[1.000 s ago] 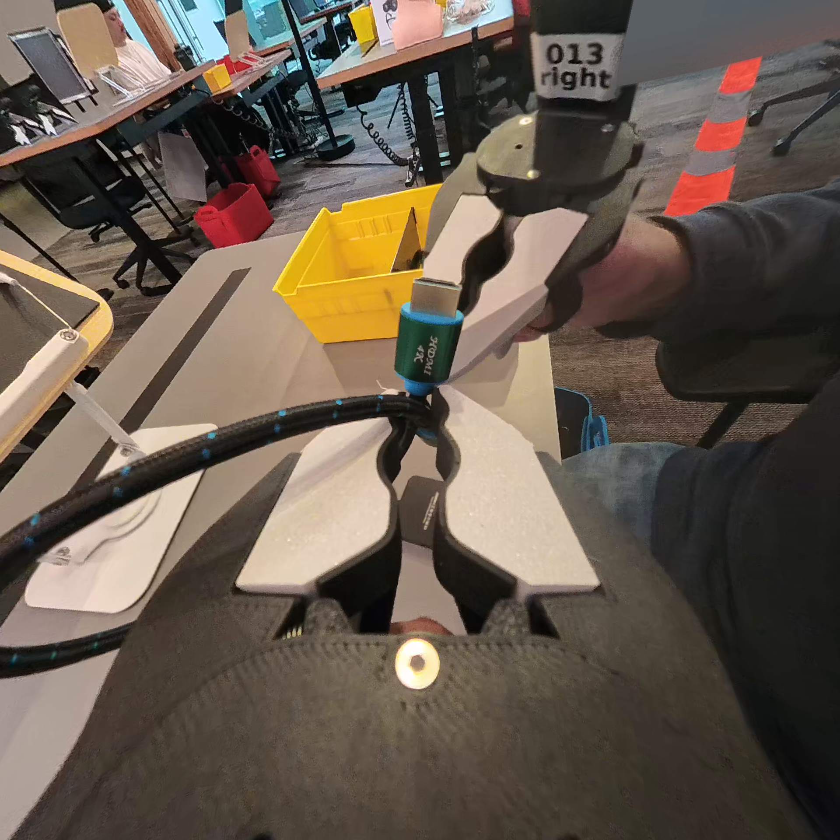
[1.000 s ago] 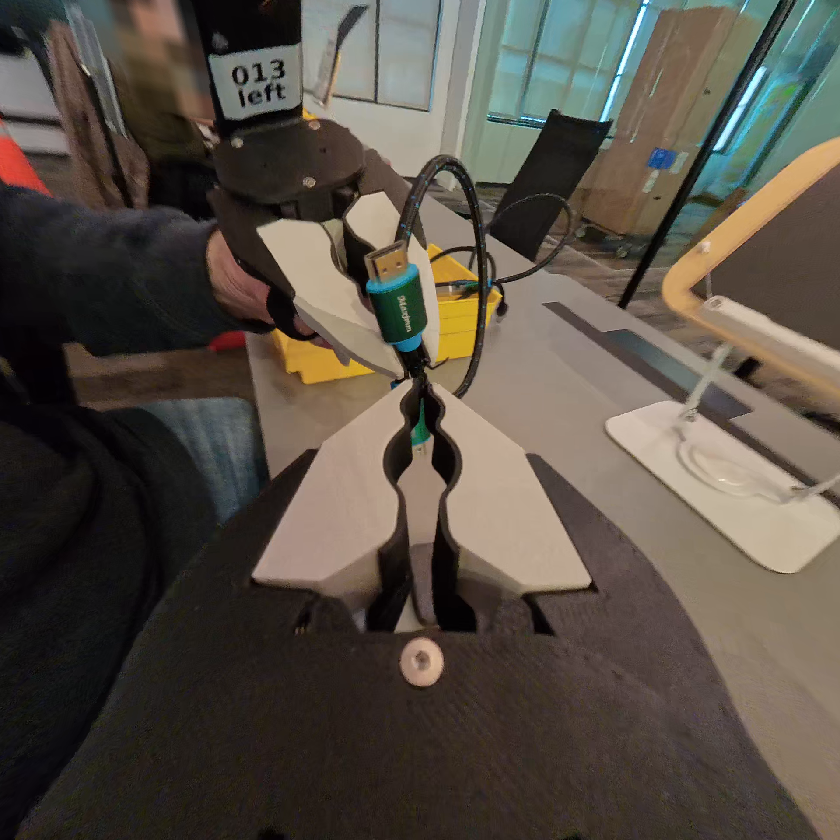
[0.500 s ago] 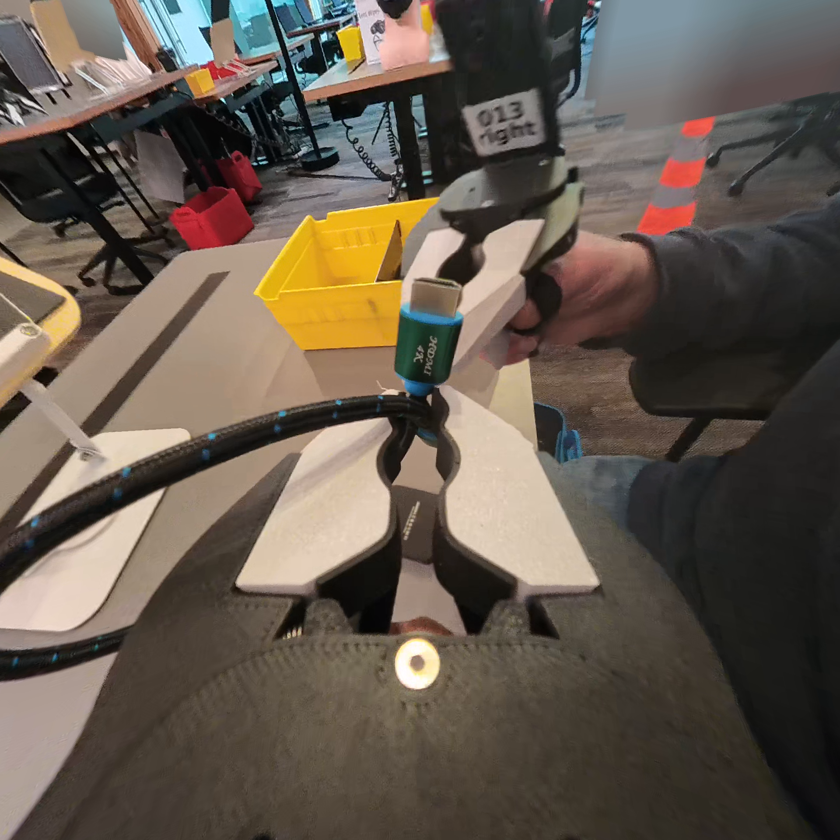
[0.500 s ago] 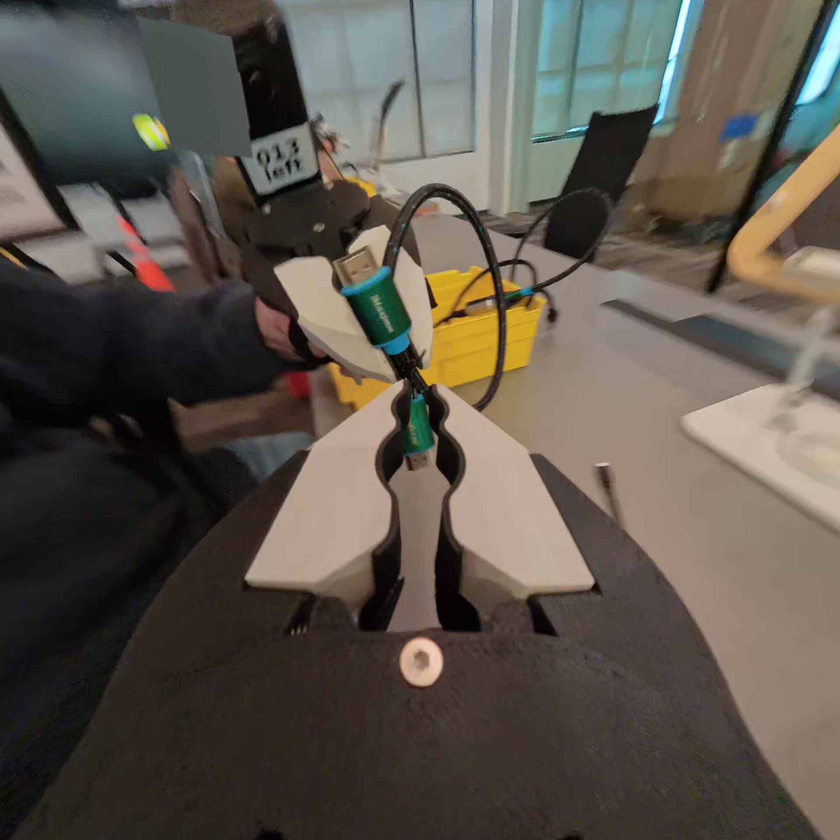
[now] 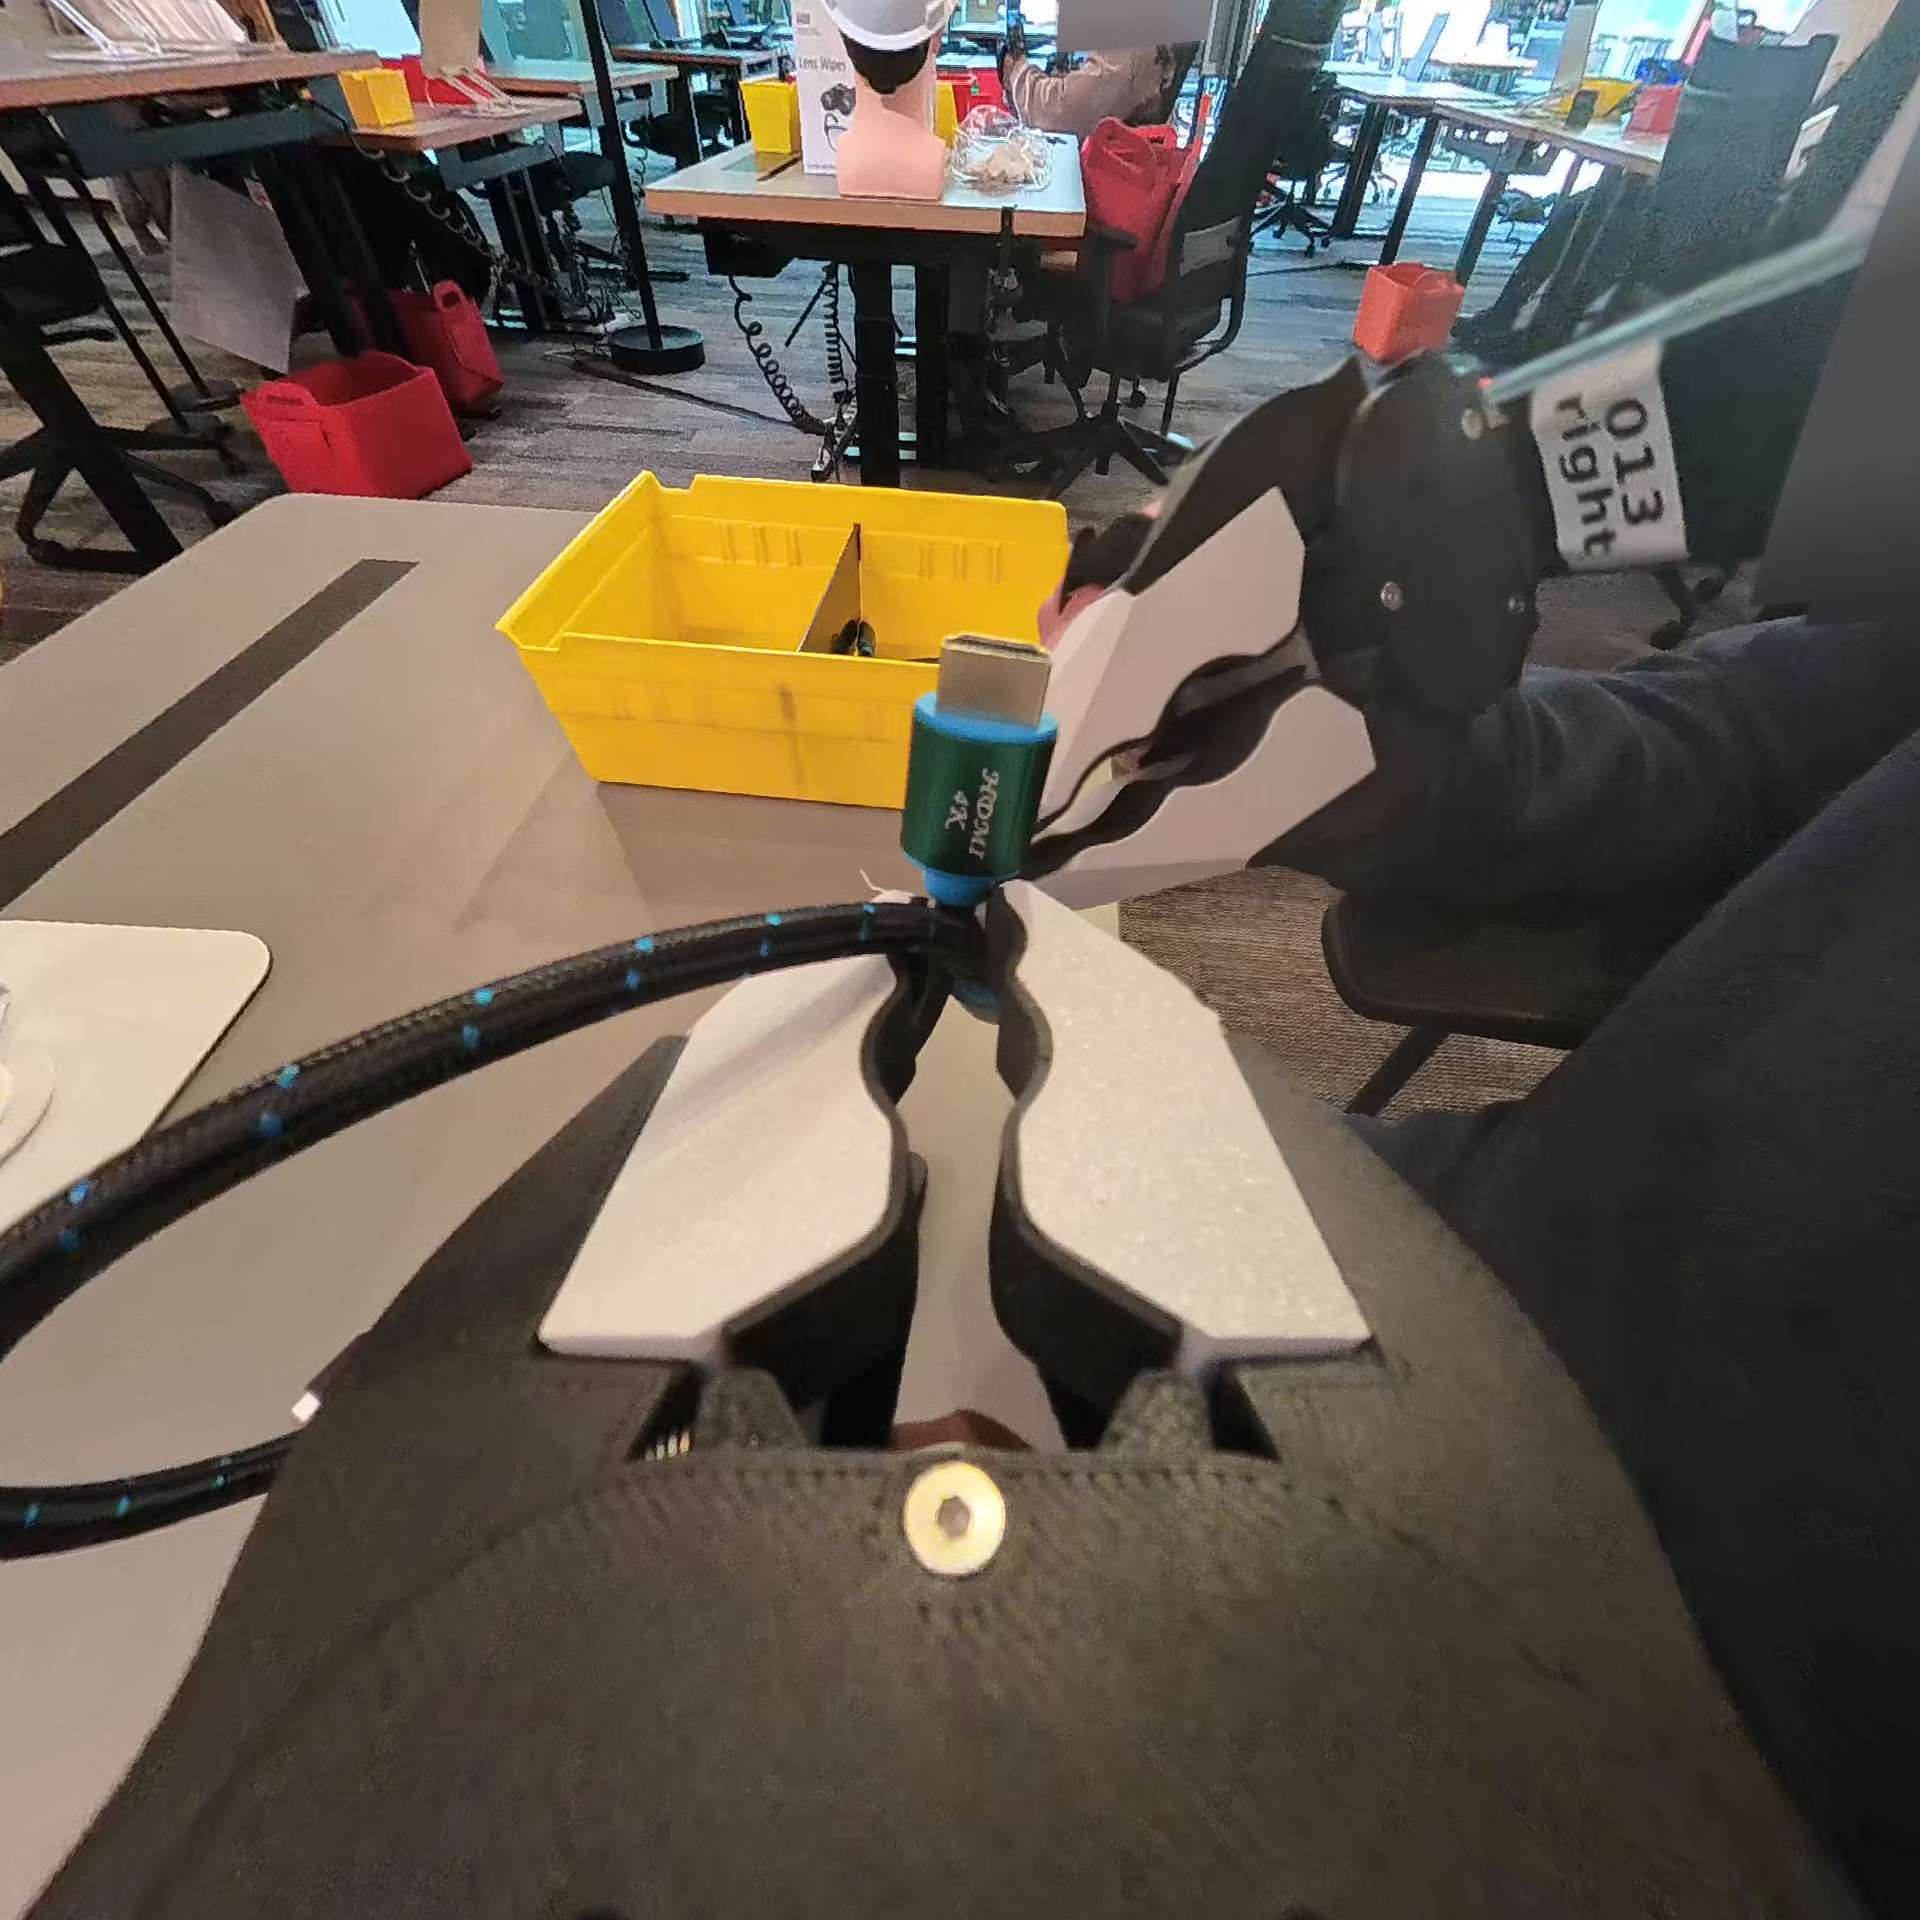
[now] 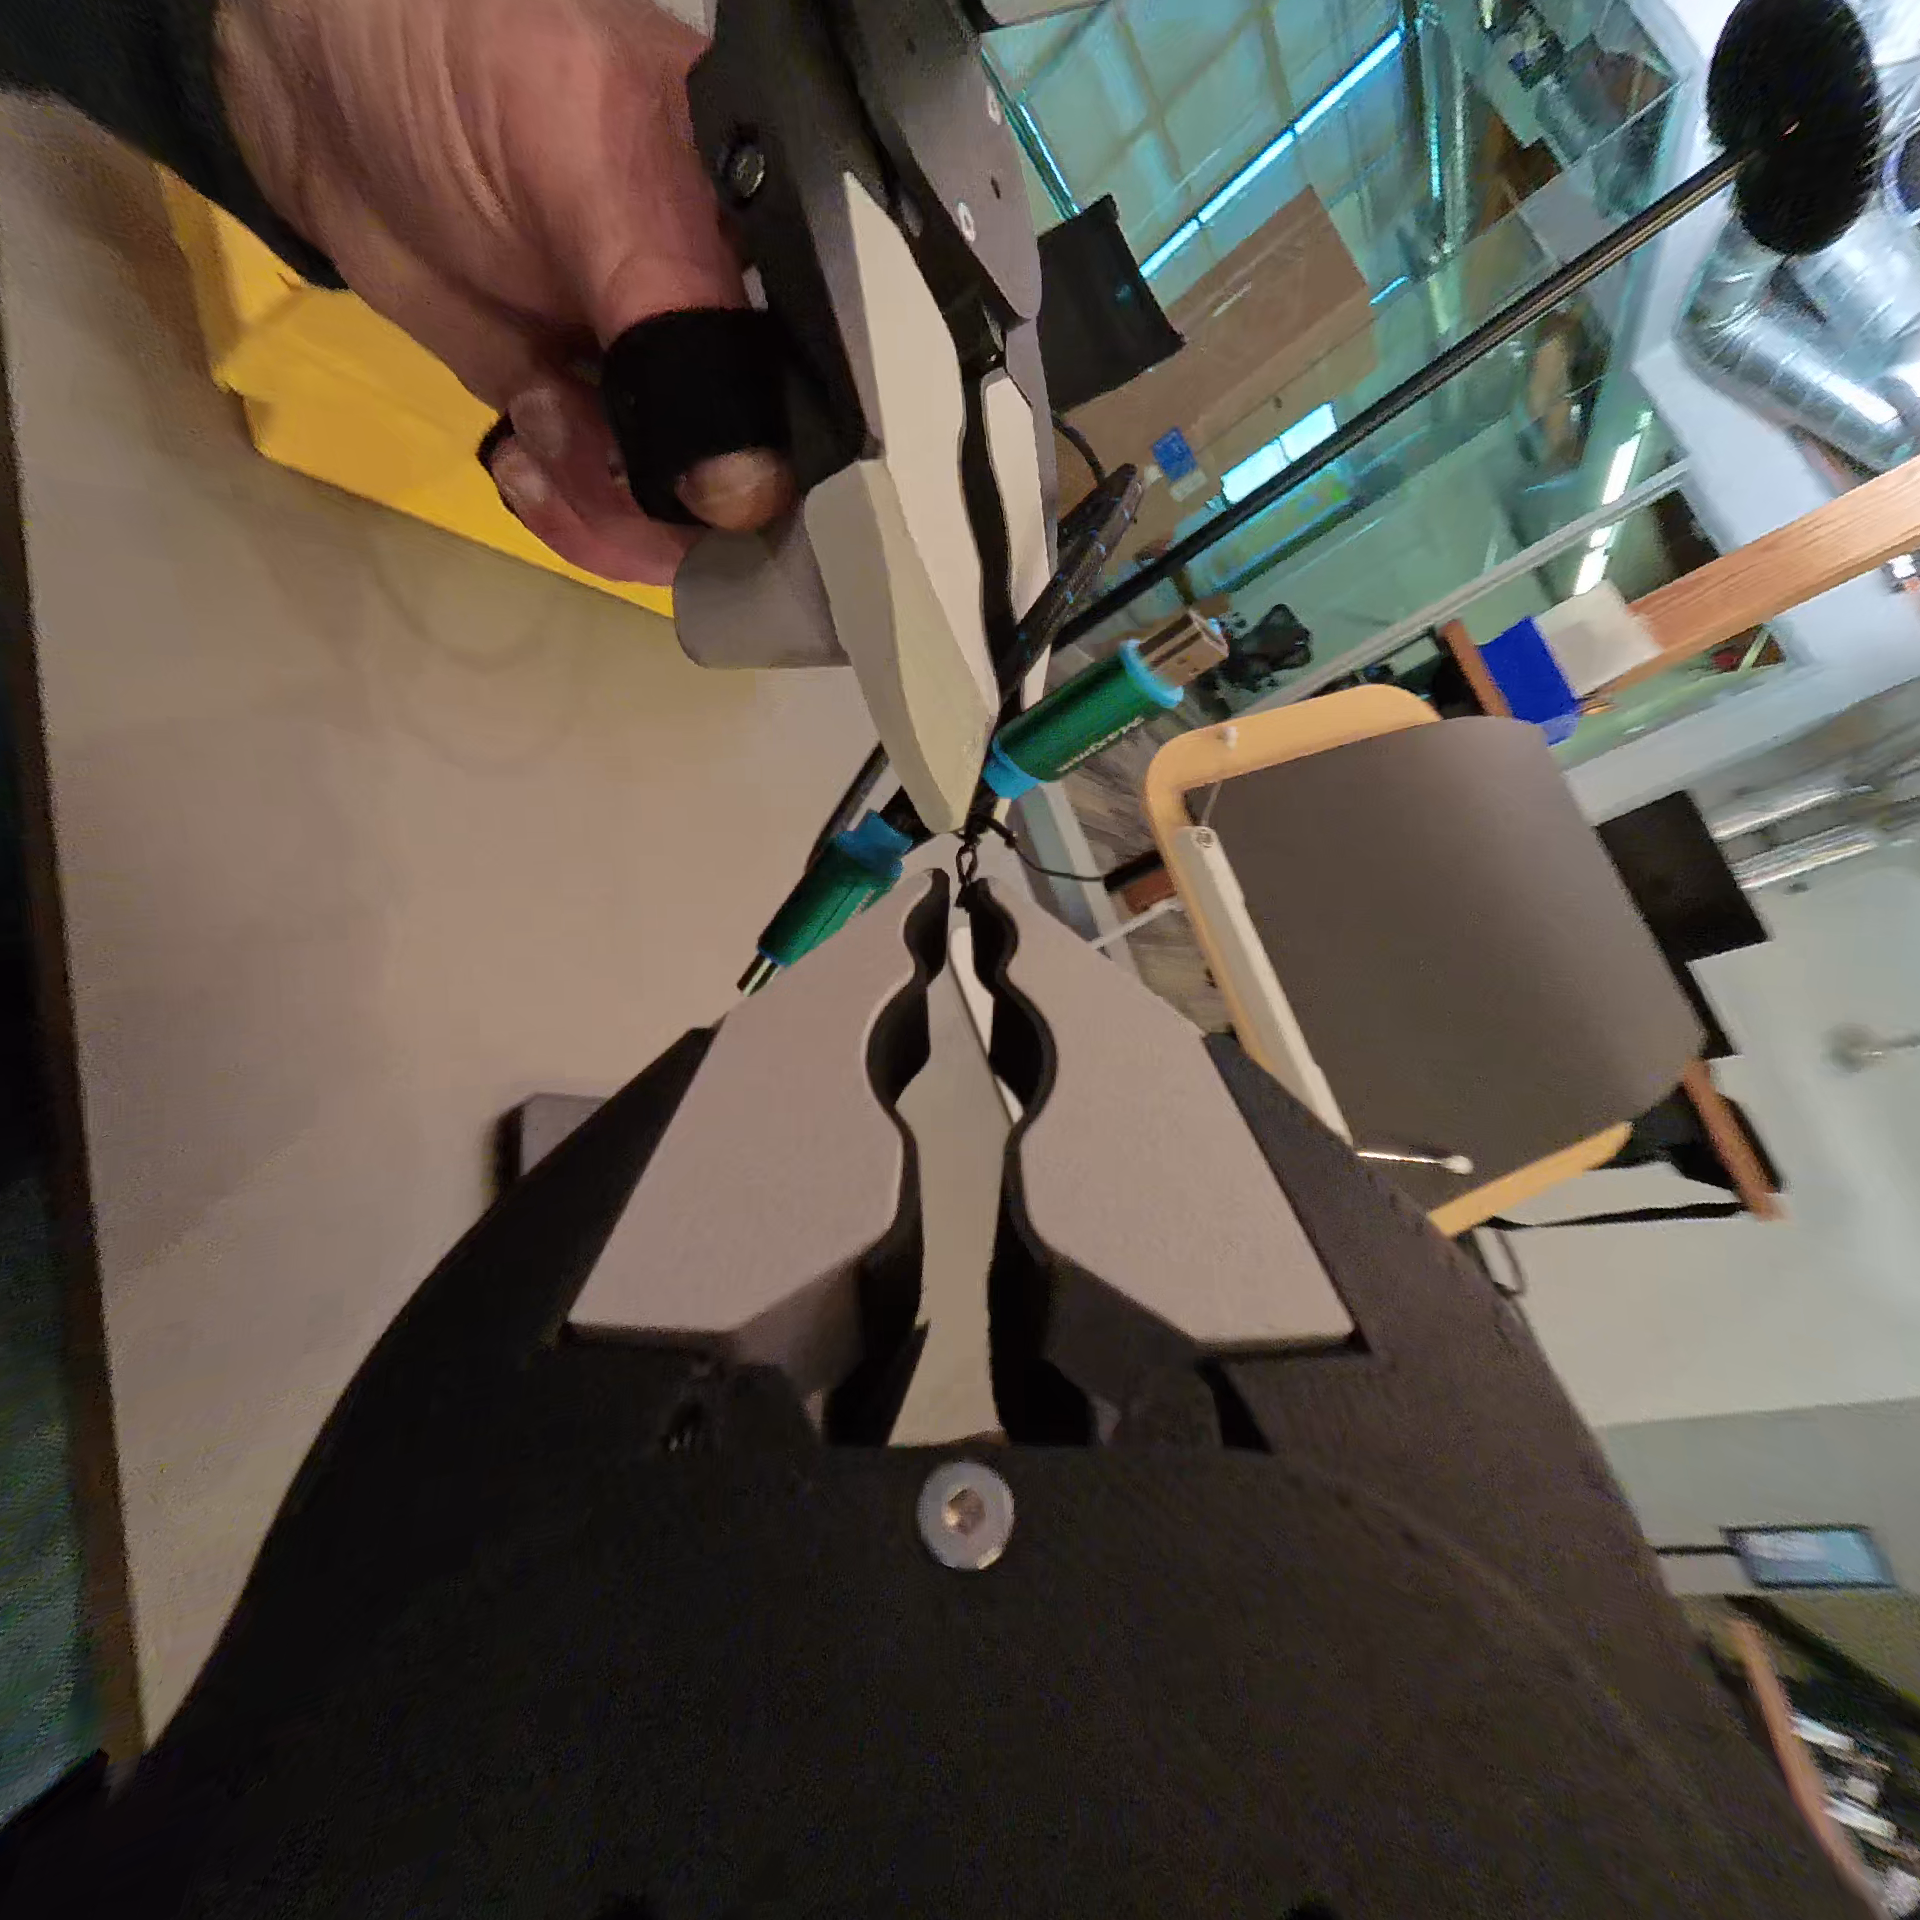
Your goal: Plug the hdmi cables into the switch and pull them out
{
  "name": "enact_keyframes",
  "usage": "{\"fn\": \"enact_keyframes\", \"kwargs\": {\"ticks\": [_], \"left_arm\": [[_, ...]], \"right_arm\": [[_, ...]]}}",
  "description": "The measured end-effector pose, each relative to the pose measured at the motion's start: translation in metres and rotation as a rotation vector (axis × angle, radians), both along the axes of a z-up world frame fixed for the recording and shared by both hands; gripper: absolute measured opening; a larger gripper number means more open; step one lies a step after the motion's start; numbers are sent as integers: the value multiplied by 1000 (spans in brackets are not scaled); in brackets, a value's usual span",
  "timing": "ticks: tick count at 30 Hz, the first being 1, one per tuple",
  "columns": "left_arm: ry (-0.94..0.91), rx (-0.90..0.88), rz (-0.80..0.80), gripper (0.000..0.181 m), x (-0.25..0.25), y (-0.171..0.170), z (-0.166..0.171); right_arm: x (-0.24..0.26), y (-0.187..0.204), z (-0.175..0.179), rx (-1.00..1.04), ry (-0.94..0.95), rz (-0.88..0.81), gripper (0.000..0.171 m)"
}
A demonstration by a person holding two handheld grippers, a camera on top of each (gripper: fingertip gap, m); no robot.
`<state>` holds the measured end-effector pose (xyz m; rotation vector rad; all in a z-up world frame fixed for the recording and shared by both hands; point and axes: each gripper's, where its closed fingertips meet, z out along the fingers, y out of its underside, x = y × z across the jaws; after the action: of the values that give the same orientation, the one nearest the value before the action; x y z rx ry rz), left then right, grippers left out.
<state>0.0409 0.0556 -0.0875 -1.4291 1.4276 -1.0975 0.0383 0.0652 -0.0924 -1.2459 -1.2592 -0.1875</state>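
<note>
Green metal HDMI plug [image 5: 977, 769] with a blue collar and a silver tip stands upright just above the left tongs [image 5: 961, 940], which are pressed together on the black braided cable with blue flecks [image 5: 436, 1049] right under the plug. The cable bends away to the left over the grey table [image 5: 343, 790]. The right tongs [image 6: 961, 899], lying on their side, are closed on a thin black tie at the same spot, tip to tip with the left ones. A second green plug [image 6: 826, 914] hangs beside them, pointing down. A yellow plastic bin with a divider [image 5: 727, 675] sits behind on the table.
</note>
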Motion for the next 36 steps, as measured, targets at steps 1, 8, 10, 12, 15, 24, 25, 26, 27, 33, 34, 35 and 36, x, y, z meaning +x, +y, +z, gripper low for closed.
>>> {"fn": "enact_keyframes", "kwargs": {"ticks": [1,8,10,12,15,24,25,26,27,33,34,35,36], "left_arm": [[0,-6,1,10,0,0,0],[-4,-38,-2,10,1,0,0],[-1,-56,-3,10,1,0,0],[-2,-57,-6,10,1,-1,0],[2,-53,-3,10,1,-1,-1],[21,85,14,10,0,-1,0],[21,110,11,10,-1,-2,1],[24,141,12,10,0,-2,2],[33,175,16,10,0,-3,1],[81,427,39,10,2,-5,-3],[98,492,47,10,2,-5,-4],[109,564,58,10,2,-5,-4],[125,617,67,10,2,-5,-5]], "right_arm": [[0,0,0,20,-16,-10,2],[-1,-3,6,163,-124,-43,7],[-2,-2,4,173,-151,-50,6],[-3,-2,4,183,-156,-48,3],[-3,-1,4,185,-158,-56,1],[-5,-4,3,-260,263,79,0],[-6,-5,5,-346,348,118,0],[-6,-6,5,-432,423,150,0],[-6,-7,3,-521,489,176,0],[-4,-13,4,-1088,951,409,0],[-4,-14,4,-1181,1025,457,0],[-3,-14,5,-1264,1098,506,0],[-3,-14,4,-1326,1150,543,0]]}}
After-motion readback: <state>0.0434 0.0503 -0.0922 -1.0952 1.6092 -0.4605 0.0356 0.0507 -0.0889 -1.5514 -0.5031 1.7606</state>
